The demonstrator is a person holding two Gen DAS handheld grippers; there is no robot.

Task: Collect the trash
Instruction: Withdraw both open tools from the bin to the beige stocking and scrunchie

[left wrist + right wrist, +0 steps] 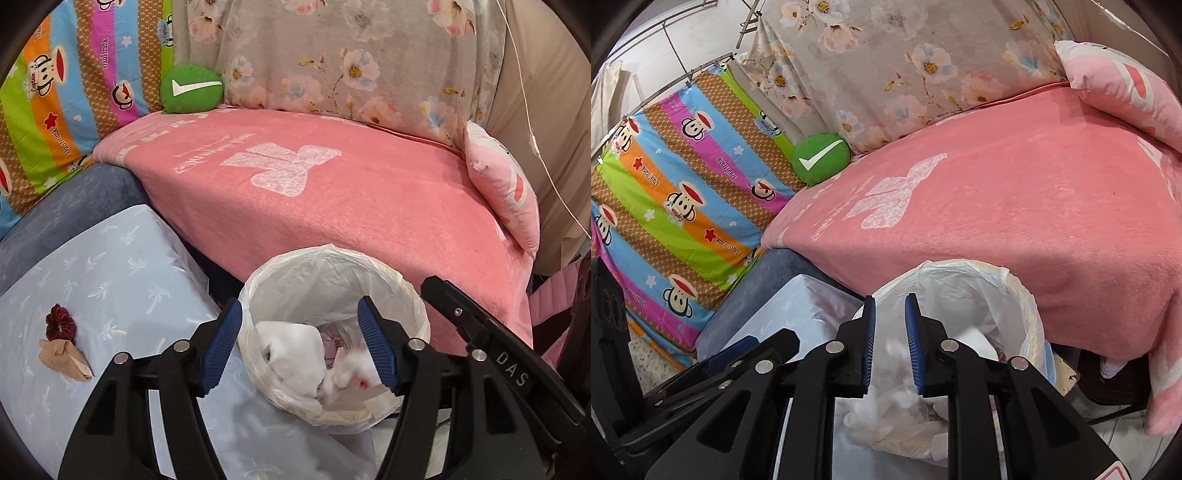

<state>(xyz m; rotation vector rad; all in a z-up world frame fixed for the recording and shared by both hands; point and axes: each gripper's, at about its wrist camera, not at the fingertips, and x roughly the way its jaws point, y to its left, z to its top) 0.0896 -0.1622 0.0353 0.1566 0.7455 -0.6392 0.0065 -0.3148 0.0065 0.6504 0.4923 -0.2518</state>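
Already white-lined, half-full trash bin [413, 295]

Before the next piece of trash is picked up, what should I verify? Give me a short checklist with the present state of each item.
1. Left gripper free: ok, jaws wide apart, nothing between them.
2. Right gripper free: ok, narrow gap, the white tissue seen through it lies below in the bin.
3. White plastic-lined trash bin upright and open: ok.
4. Room left in the bin: ok, the tissues sit low.
5. Trash remaining: not ok, a crumpled brown paper piece lies on the light blue patterned cloth.
6. Dark red hair scrunchie apart from the paper: cannot tell, they look touching.
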